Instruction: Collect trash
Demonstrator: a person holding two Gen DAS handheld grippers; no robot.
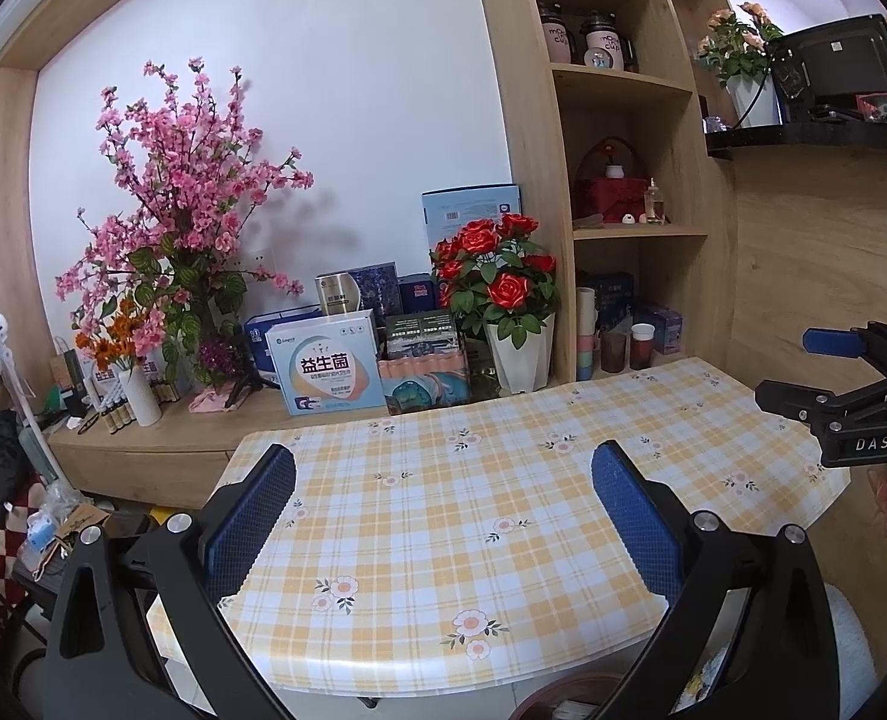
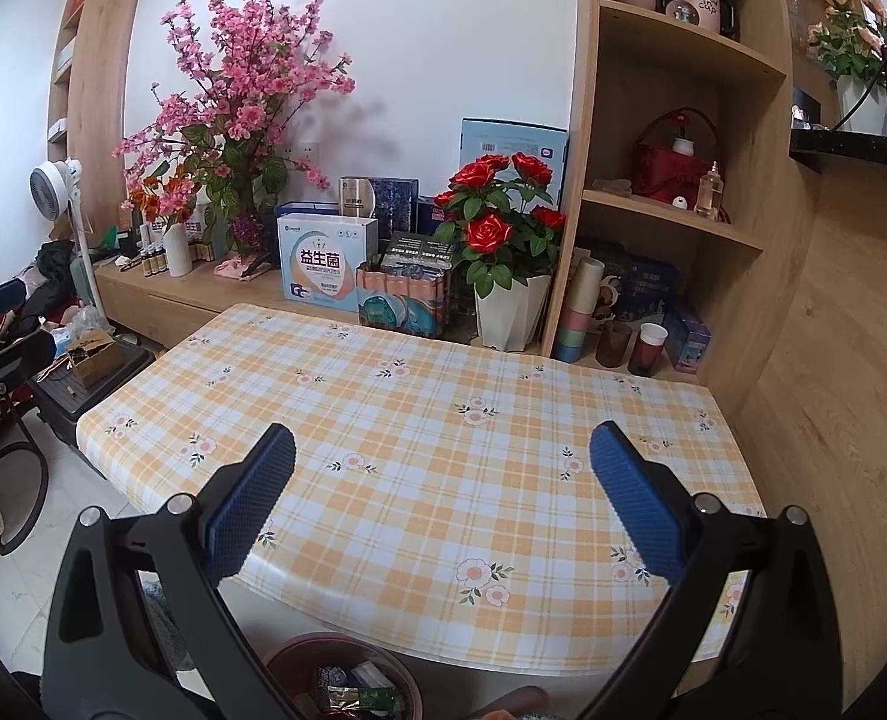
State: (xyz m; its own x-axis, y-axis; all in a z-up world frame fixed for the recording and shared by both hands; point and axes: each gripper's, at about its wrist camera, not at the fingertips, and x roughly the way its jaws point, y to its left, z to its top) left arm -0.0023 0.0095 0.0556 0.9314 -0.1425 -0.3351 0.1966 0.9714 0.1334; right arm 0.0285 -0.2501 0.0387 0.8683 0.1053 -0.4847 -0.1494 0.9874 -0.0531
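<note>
Both grippers sit wide open, nothing between the pads. The left black two-finger gripper with blue textured pads [image 1: 443, 516] points forward, and the matching right black gripper with blue pads [image 2: 443, 498] is level beside it, well apart.

1. A brown round bin [image 2: 347, 651] is sitting at the bottom centre of the right wrist view, below the near table edge.
2. Trash [image 2: 362, 697] is lying inside it: what look like crumpled wrappers, one green and gold, one white, piled loosely together.
</note>
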